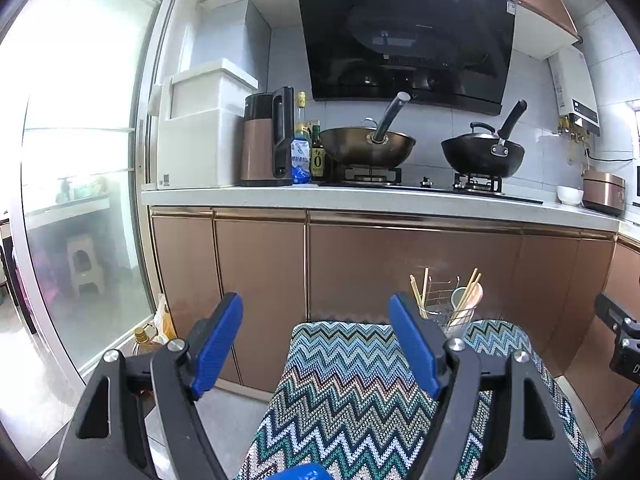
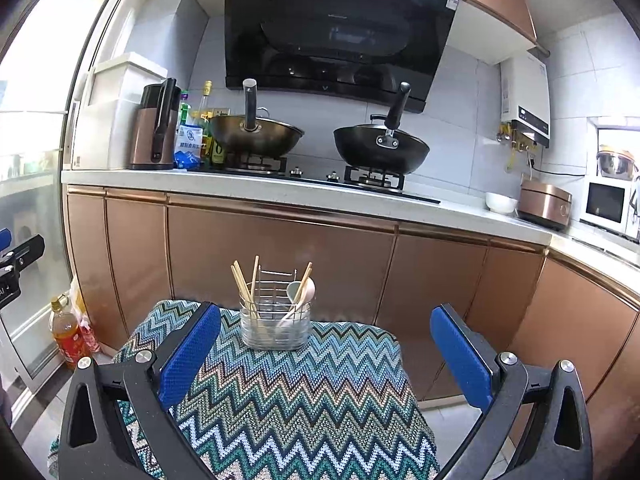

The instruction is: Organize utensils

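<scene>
A wire utensil holder (image 2: 275, 320) stands at the far edge of a small table with a zigzag cloth (image 2: 296, 392). Wooden chopsticks (image 2: 244, 284) stand in its left part; a pale green spoon (image 2: 294, 292) and a beige spoon (image 2: 306, 292) lean in its right part. The holder also shows in the left wrist view (image 1: 448, 304), partly behind a blue finger. My right gripper (image 2: 326, 352) is open and empty, above the cloth, short of the holder. My left gripper (image 1: 316, 344) is open and empty, over the cloth's left side (image 1: 352, 392).
Copper cabinet doors (image 2: 280, 264) stand close behind the table under a white counter (image 2: 248, 188) with two woks, a kettle and bottles. An oil bottle (image 2: 68, 336) stands on the floor at the left by a glass sliding door (image 1: 80, 160).
</scene>
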Action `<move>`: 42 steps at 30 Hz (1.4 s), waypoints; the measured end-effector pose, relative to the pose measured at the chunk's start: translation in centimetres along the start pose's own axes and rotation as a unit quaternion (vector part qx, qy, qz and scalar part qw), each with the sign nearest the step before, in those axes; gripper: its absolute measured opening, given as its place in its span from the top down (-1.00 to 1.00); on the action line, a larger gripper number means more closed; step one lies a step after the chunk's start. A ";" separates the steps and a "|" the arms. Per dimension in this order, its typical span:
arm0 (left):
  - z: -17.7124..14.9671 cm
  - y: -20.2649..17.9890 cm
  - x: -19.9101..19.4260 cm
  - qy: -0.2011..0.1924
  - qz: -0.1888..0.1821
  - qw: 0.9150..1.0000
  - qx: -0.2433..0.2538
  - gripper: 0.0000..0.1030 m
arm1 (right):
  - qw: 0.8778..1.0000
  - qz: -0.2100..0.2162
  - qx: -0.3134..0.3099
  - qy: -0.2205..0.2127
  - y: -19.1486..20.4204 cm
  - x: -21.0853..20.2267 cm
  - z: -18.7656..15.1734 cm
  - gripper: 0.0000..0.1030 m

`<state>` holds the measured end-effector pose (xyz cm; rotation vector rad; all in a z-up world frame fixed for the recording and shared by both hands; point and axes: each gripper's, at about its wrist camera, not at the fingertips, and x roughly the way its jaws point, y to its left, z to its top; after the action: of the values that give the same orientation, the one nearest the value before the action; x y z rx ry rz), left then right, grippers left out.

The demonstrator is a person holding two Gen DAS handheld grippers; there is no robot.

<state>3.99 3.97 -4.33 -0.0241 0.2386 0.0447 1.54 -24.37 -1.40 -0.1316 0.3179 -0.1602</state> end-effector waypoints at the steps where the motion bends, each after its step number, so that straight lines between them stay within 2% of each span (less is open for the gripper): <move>1: 0.0 0.0 0.2 0.003 0.000 1.000 -0.001 -0.44 | 1.000 0.000 -0.001 0.001 0.0 0.1 -0.1 -1.00; 10: -0.3 -0.2 1.0 0.020 0.002 1.000 0.000 -0.44 | 1.000 -0.005 -0.009 0.007 -0.2 0.6 -0.4 -1.00; 24: -0.4 -1.5 1.2 0.023 -0.007 1.000 0.013 -0.44 | 1.000 -0.015 -0.005 0.012 -0.7 0.8 -0.8 -1.00; 33: -0.6 -1.3 0.6 0.017 0.000 1.000 0.013 -0.44 | 1.000 -0.016 -0.003 0.018 -0.7 0.9 -1.3 -1.00; 42: -1.5 -0.8 0.6 0.030 0.007 0.999 0.010 -0.44 | 1.000 -0.012 -0.004 0.024 -0.3 0.7 -1.8 -1.00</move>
<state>4.27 3.14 -5.92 -0.0033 0.2999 0.0549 1.61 -24.95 -3.31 -0.1400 0.3658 -0.1858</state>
